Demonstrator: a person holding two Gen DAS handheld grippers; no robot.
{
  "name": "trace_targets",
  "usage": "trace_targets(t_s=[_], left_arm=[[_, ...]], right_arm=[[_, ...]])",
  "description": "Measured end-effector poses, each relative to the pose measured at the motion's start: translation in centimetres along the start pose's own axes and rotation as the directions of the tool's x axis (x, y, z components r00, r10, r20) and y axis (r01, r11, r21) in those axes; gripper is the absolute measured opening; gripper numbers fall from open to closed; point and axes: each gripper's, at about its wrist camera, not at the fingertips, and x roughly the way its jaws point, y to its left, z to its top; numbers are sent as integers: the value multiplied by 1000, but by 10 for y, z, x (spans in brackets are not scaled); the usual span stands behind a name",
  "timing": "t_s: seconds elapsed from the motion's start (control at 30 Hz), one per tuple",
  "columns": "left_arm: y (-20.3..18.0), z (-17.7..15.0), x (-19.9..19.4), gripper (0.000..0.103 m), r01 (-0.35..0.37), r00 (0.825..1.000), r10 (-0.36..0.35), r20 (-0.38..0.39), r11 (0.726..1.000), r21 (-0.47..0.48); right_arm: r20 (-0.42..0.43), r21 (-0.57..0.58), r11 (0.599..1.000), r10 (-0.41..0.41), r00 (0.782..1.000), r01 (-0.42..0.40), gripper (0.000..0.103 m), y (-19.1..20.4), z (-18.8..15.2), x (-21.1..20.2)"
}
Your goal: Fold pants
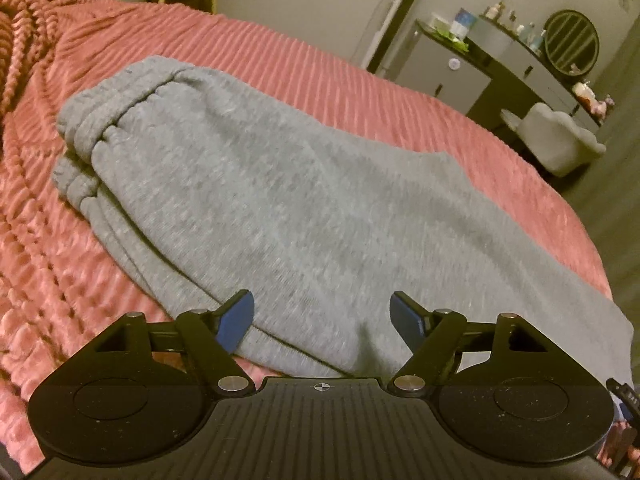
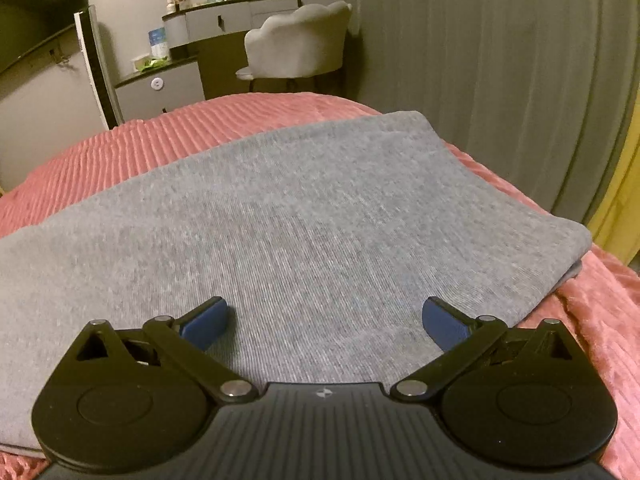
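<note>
Grey sweatpants (image 1: 256, 200) lie folded in layers on a pink ribbed bedspread (image 1: 60, 264), their gathered waistband at the far left in the left wrist view. My left gripper (image 1: 322, 312) hovers over the near edge of the pile, its blue pads apart with only flat cloth below them. In the right wrist view the same pants (image 2: 304, 216) fill the middle, with a folded corner at the right. My right gripper (image 2: 325, 318) stands wide open just above the cloth, holding nothing.
The bedspread (image 2: 168, 136) ends beyond the pants. Past it stand a dark dressing table (image 2: 224, 12) with bottles and a round mirror, a pale shell-backed chair (image 2: 298, 46) and a small cabinet (image 2: 160, 88). A grey curtain (image 2: 500, 80) hangs at the right.
</note>
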Motion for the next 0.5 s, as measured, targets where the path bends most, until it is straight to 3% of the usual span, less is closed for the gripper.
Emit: trace_targets(t_s=[0.23, 0.5], left_arm=[[11, 2, -2, 74, 9, 999, -11, -34, 997, -72], [12, 6, 8, 72, 45, 997, -50, -53, 996, -83]], right_arm=[[11, 5, 1000, 0, 1000, 0, 103, 0, -1, 0], [12, 22, 1000, -13, 1000, 13, 103, 0, -1, 1]])
